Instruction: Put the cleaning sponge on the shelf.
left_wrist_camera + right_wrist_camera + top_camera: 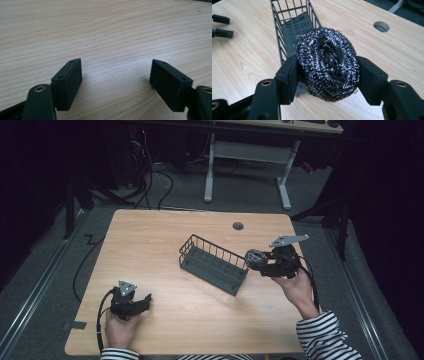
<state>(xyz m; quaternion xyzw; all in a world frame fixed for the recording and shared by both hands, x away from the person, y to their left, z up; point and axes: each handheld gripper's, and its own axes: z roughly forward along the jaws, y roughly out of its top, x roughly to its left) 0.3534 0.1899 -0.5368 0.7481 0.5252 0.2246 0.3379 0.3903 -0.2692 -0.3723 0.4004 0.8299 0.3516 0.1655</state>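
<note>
A round steel-wool scourer (327,63) sits squeezed between the two black jaws of my right gripper (328,77), lifted off the table. From above, that scourer (255,257) hangs just beyond the right end of a dark grey wire basket (214,263), with the right gripper (260,261) pointing left toward it. In the right gripper view the basket (294,22) runs away behind the scourer, nothing inside it. My left gripper (145,301) rests low at the table's front left, and its jaws (116,82) stand wide apart over bare wood.
The wooden table (150,250) has a round cable hole (238,226) near its far edge. Cables lie on the floor to the left, and a white desk frame (247,155) stands beyond the table. A striped sleeve (327,337) comes in at the bottom right.
</note>
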